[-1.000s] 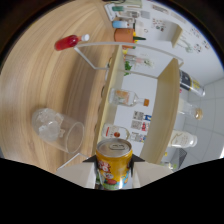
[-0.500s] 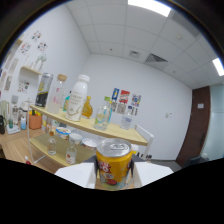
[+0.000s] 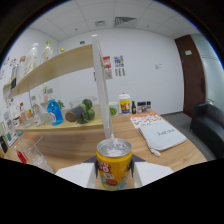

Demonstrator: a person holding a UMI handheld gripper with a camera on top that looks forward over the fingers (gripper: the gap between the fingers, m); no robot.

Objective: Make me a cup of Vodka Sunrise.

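A yellow drink can [image 3: 114, 161] with a silver top stands upright between my fingers, and my gripper [image 3: 114, 171] is shut on it. The black pads [image 3: 93, 169] press on its two sides, and the white finger bodies spread out below. The can is held above the near edge of a wooden counter [image 3: 75, 142]. Just left of the fingers, a clear glass [image 3: 36, 156] stands on the counter with a small red thing [image 3: 21, 156] beside it.
A white post [image 3: 102, 90] rises right behind the can, carrying a wooden shelf [image 3: 55, 67]. Farther back are a blue bottle [image 3: 54, 111], green objects [image 3: 86, 110], a yellow-lidded jar [image 3: 124, 104] and a dark bottle [image 3: 133, 107]. Papers and a white cloth [image 3: 159, 135] lie at right.
The view has swung from looking down over the table to level, then turned across the counter toward the back wall. The can has stayed between the fingers throughout.
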